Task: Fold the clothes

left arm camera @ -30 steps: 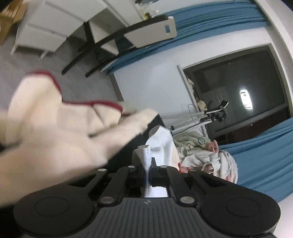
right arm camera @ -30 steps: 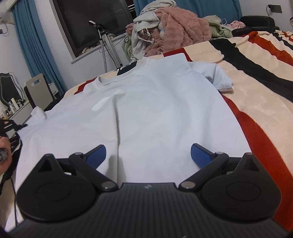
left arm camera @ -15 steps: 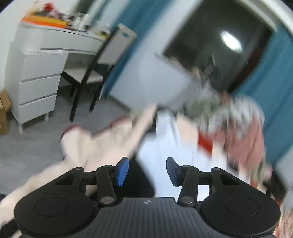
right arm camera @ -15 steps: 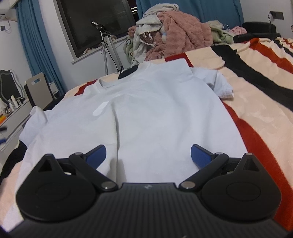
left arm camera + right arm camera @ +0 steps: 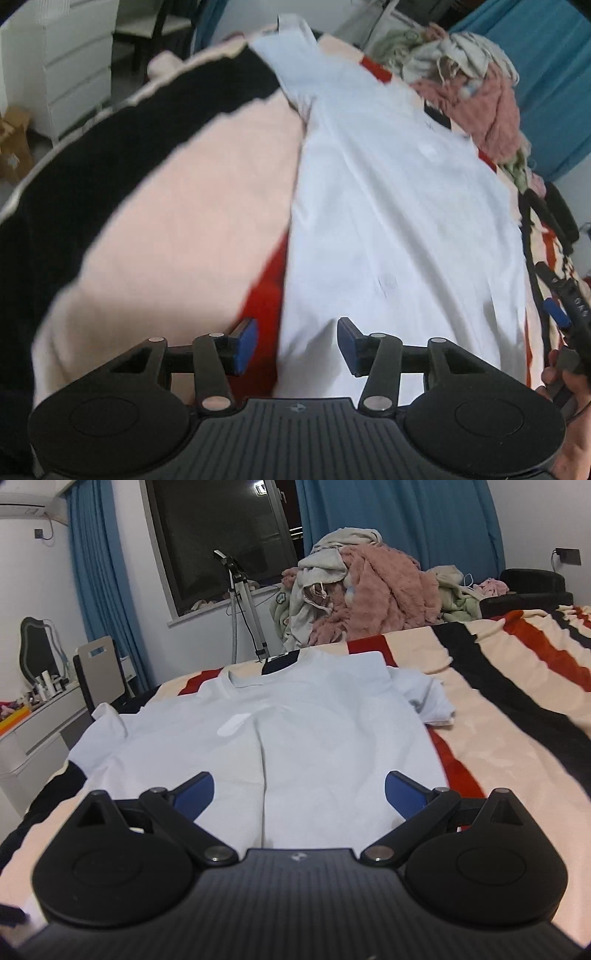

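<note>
A white T-shirt (image 5: 295, 731) lies spread flat, front up, on a bed's striped blanket (image 5: 517, 720), collar towards the far end. In the left wrist view the T-shirt (image 5: 388, 206) runs away from me, its left edge along the cream and red of the blanket (image 5: 192, 206). My left gripper (image 5: 295, 334) hovers over that edge near the hem; its jaws are opening and grip nothing. My right gripper (image 5: 297, 788) stands wide open above the hem, the cloth below it untouched. A hand (image 5: 565, 373) shows at the right border.
A heap of clothes (image 5: 369, 587) with a pink fleece is piled at the bed's far end. A tripod (image 5: 243, 602), a chair (image 5: 99, 668) and a desk (image 5: 37, 716) stand at the left. White drawers (image 5: 62, 62) stand beside the bed.
My left gripper, earlier shut on white cloth, has let go, opened, and swung round over the shirt's left edge. The right gripper has risen a little, still open.
</note>
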`<state>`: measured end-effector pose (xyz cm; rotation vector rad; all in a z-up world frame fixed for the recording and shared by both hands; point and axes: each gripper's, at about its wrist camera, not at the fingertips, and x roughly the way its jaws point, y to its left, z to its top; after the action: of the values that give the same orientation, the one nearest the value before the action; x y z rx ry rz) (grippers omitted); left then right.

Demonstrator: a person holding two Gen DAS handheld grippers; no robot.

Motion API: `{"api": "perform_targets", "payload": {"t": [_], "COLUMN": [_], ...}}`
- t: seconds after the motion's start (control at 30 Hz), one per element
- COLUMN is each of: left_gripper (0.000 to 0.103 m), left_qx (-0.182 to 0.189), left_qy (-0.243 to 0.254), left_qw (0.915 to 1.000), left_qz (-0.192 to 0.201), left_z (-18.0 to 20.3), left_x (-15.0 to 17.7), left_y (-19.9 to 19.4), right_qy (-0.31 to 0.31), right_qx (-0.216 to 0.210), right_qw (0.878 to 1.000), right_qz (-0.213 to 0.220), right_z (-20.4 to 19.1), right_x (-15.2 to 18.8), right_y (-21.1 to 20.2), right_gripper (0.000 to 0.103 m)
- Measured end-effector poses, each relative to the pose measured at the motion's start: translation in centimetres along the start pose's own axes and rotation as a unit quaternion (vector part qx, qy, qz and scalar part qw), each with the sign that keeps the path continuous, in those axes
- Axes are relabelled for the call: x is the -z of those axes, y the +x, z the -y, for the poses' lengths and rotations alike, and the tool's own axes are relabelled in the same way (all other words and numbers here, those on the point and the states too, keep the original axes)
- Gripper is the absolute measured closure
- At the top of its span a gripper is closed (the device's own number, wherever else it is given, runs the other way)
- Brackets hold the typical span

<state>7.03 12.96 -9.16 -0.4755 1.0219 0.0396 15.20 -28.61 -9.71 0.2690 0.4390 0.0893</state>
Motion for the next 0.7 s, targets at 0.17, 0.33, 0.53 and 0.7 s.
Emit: {"api": "perform_targets", "payload": {"t": [0.17, 0.33, 0.53, 0.7], "left_gripper": [0.045, 0.046, 0.101, 0.101], "left_qx": [-0.01, -0.006, -0.008, -0.082], "left_qy": [-0.01, 0.021, 0.06, 0.115], "left_qw": [0.9997, 0.9975, 0.9956, 0.9894], "left_qz": [-0.019, -0.067, -0.071, -0.034], "left_z": [-0.7, -0.4, 0.2, 0.4], "left_x": [0.8, 0.6, 0.6, 0.4], "left_y": [-0.6, 0.0, -1.8, -5.8], "right_qy": [0.027, 0.009, 0.005, 0.003], "right_qx": [-0.006, 0.006, 0.009, 0.008], "right_qw": [1.0, 1.0, 1.0, 1.0], "right_qz": [-0.008, 0.004, 0.007, 0.018], "right_z": [0.5, 0.3, 0.1, 0.2], "right_x": [-0.4, -0.3, 0.3, 0.2], "right_y": [-4.5, -7.6, -8.8, -9.4], "right_gripper": [0.002, 0.002, 0.002, 0.002]}}
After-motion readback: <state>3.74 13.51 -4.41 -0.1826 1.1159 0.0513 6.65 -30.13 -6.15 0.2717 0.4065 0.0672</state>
